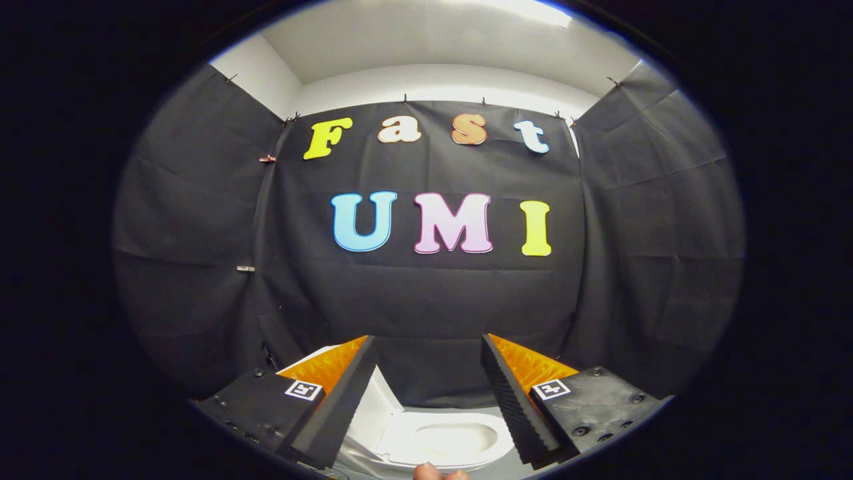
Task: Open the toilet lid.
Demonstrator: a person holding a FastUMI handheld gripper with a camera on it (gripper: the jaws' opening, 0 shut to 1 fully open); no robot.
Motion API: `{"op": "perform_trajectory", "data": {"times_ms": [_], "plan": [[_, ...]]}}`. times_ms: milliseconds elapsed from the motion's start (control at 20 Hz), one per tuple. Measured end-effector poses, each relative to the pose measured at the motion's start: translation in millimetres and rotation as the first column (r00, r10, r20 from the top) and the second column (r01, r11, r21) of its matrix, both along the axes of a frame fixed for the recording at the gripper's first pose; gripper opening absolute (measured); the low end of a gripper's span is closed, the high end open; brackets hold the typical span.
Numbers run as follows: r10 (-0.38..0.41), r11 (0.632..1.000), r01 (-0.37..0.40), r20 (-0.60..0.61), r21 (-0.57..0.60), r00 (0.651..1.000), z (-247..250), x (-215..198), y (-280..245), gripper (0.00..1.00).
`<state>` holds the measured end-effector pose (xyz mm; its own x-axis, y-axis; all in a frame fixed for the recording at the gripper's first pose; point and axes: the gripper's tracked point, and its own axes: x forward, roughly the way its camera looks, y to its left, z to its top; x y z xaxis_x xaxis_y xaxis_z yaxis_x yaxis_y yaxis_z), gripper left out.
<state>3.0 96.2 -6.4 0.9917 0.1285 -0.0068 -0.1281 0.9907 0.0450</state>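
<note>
A white toilet (400, 460) sits low down, below and between my fingers. Its seat ring and bowl (443, 440) are uncovered. The white lid (383, 403) stands raised on the bowl's left side, partly hidden behind my left finger (340, 400). My gripper (428, 340) is open, well above the toilet and aimed at the black cloth wall. Nothing is between the fingers and they touch nothing.
Black cloth walls (426, 293) close the booth at the back and on both sides, just beyond the toilet. A person's fingertips (436, 473) show beneath the gripper, in front of the bowl. White wall and ceiling (440, 53) rise above the cloth.
</note>
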Motion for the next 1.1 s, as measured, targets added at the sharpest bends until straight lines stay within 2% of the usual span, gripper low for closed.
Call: {"op": "perform_trajectory", "data": {"times_ms": [450,1100], "plan": [[-0.102,0.995,0.102,-0.001,0.015,0.995,4.0,-3.0,-57.4,0.98],[-0.1,0.995,0.099,0.019,0.025,0.995,12.5,2.4,-44.3,0.98]]}}
